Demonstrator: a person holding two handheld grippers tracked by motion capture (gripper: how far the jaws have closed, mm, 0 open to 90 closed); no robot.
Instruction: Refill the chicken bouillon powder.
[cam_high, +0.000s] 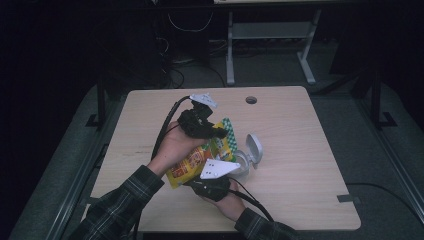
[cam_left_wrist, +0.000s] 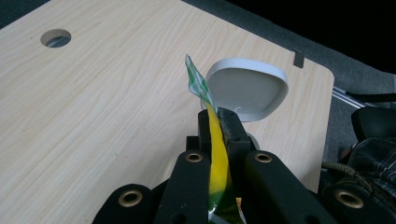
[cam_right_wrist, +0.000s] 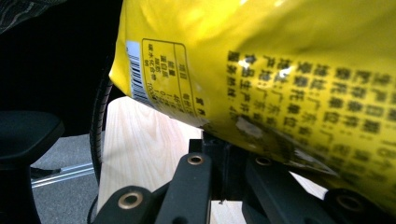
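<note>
The left gripper (cam_high: 212, 131) had its jaws closed tight on the green-checked top edge of a yellow snack bag (cam_high: 196, 161), the foil pinched flat between them in the left gripper view. The right gripper (cam_high: 212, 186) held the bag's lower part; its jaws were shut on the printed yellow foil (cam_right_wrist: 280, 79). The bag hung above the bench (cam_high: 300, 130), just beside a grey container (cam_high: 248, 157) with its lid (cam_left_wrist: 247, 91) swung open
</note>
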